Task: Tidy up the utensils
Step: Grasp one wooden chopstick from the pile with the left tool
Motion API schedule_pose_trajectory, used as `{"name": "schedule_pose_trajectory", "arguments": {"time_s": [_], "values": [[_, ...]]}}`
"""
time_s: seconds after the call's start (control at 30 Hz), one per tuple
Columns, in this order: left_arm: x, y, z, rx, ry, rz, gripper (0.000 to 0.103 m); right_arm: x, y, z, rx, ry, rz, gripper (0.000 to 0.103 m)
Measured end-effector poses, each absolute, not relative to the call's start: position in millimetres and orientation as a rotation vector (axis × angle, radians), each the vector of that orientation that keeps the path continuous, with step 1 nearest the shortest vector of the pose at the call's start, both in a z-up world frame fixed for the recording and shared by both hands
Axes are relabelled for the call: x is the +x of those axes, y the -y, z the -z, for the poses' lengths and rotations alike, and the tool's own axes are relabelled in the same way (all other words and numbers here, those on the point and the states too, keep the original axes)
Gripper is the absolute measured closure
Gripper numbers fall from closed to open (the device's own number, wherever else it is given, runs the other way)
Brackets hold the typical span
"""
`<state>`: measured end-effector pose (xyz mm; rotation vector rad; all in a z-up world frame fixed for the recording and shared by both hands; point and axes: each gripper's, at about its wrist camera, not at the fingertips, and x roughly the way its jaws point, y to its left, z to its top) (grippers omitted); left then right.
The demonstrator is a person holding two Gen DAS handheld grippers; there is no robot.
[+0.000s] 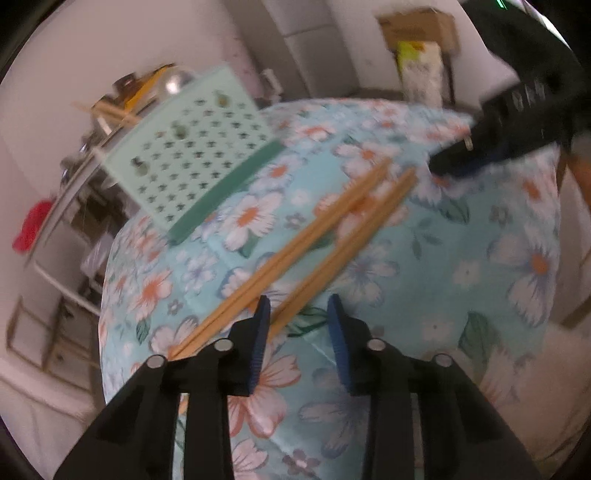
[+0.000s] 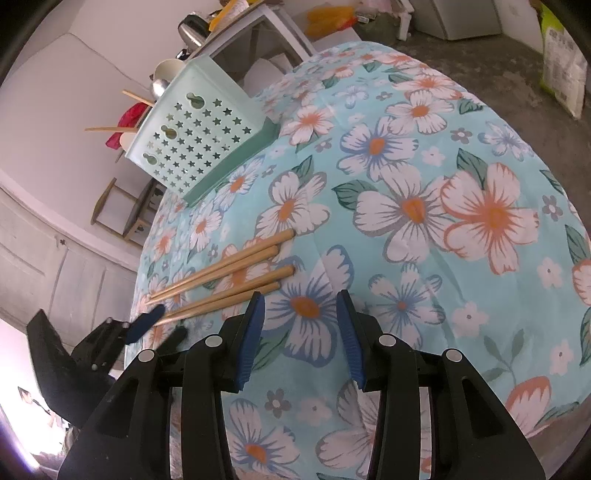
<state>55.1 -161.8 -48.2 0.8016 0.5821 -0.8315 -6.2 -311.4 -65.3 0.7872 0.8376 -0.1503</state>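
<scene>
Several wooden chopsticks (image 1: pixel 314 236) lie side by side on the flowered tablecloth (image 1: pixel 461 258). They also show in the right wrist view (image 2: pixel 229 275). A mint-green perforated utensil holder (image 1: pixel 192 155) stands behind them near the table's edge, also in the right wrist view (image 2: pixel 199 129); more sticks poke out behind it. My left gripper (image 1: pixel 300 308) is open just above the near ends of the chopsticks, holding nothing. My right gripper (image 2: pixel 301 306) is open and empty over the cloth, right of the chopsticks' thick ends. Each gripper shows in the other's view, the right (image 1: pixel 465 162) and the left (image 2: pixel 159 325).
A shelf with a kettle (image 2: pixel 192 27) and kitchenware stands behind the table. A red cloth (image 1: pixel 31 225) hangs at the left. A cardboard box (image 1: pixel 417 22) and a bag (image 2: pixel 561 62) sit on the floor beyond the table.
</scene>
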Motion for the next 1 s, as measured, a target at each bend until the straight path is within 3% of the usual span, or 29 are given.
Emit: {"name": "schedule_pose_trajectory", "arguments": {"time_s": [0.1,0.6,1.0], "values": [[53.8,168.7,53.0,0.863,-0.531,0.824,0.080,-7.6,311.0,65.4,0.789,-0.837,0.148,0.063],[45.3,161.0,38.5,0.940,-0.495,0.853,0.093,-7.2,308.1,65.5,0.795,-0.833,0.146,0.063],[53.6,131.7,32.1,0.838,-0.707,0.918,0.096,-6.9,308.5,66.0,0.797,-0.835,0.147,0.063]]}}
